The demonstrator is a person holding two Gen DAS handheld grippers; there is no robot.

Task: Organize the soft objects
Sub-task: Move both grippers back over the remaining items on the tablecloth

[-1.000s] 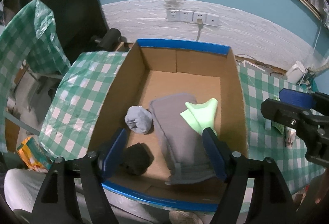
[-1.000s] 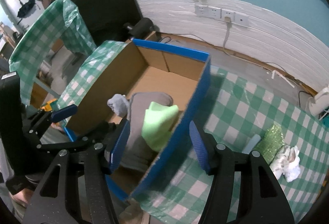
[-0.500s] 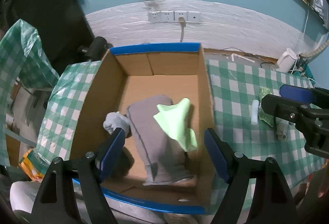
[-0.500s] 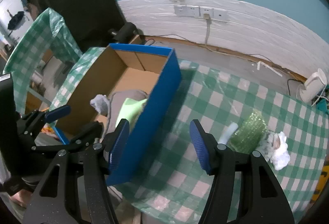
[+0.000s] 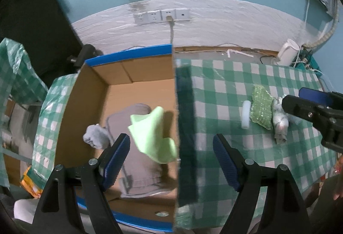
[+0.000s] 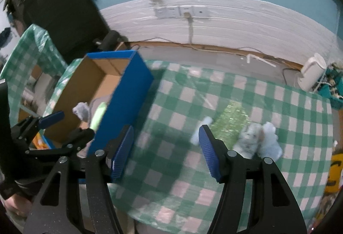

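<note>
Pretty dim indoor light for us here, a bluish cast over everything. Our right wrist view is smeared with motion blur across the checked tablecloth (image 6: 225, 92) and the box (image 6: 120, 92); the left wrist view is sharper. Heavy fisheye bending, black vignette in every corner. Soft shadows inside the box.

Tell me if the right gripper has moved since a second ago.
Yes. The right gripper has swung rightward: the cardboard box now sits left of its fingers, and the green sponge on the checked tablecloth lies just ahead.
</note>
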